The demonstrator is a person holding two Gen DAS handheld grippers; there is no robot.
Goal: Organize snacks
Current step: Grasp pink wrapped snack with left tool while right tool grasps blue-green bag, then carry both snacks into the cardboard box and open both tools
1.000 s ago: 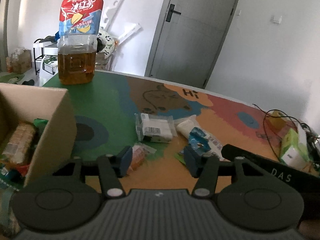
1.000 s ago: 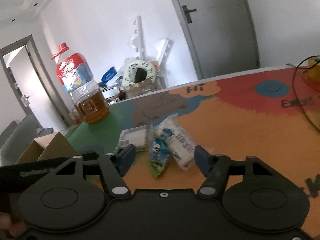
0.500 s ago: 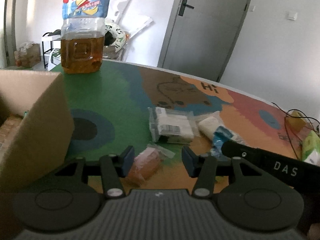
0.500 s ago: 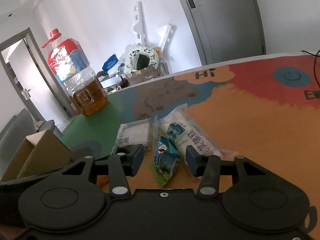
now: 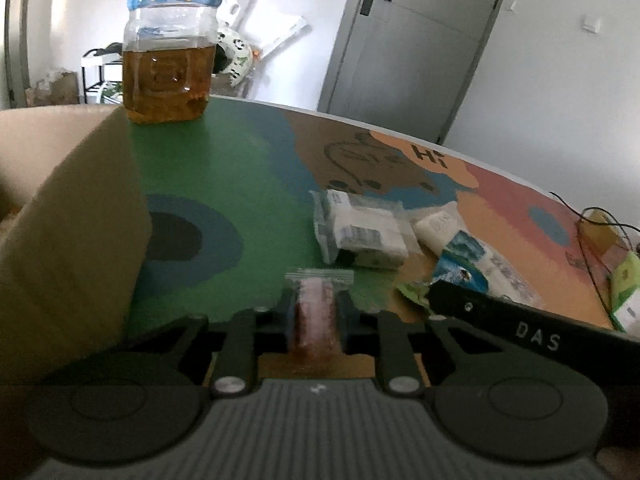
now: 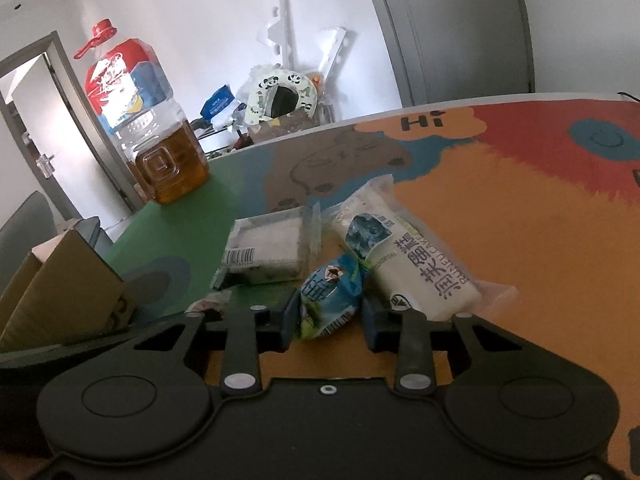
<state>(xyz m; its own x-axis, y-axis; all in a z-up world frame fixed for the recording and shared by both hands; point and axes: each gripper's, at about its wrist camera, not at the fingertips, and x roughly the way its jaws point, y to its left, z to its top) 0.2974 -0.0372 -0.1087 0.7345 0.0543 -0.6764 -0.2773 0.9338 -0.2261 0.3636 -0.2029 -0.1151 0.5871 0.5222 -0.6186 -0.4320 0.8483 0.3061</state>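
Note:
My left gripper (image 5: 317, 316) is shut on a small reddish snack in clear wrap (image 5: 316, 312), low over the colourful table mat. My right gripper (image 6: 329, 314) has its jaws around a blue and green snack packet (image 6: 330, 300); the packet fills most of the gap, but a gap shows beside the right finger. A clear pack of white cake (image 6: 266, 250) and a long white cake pack (image 6: 416, 264) lie just beyond. Both also show in the left wrist view, the clear pack (image 5: 362, 232) and the long pack (image 5: 460, 240). A cardboard box (image 5: 68, 216) stands at the left.
A large bottle of amber oil (image 5: 166, 40) stands at the far left of the table; it also shows in the right wrist view (image 6: 154, 140). Cables and a green box (image 5: 624, 292) lie at the right edge. The right gripper's body (image 5: 532, 332) crosses the left view.
Both grippers have moved forward and down. The left jaws have closed on the reddish snack. The right jaws have narrowed around the blue and green packet.

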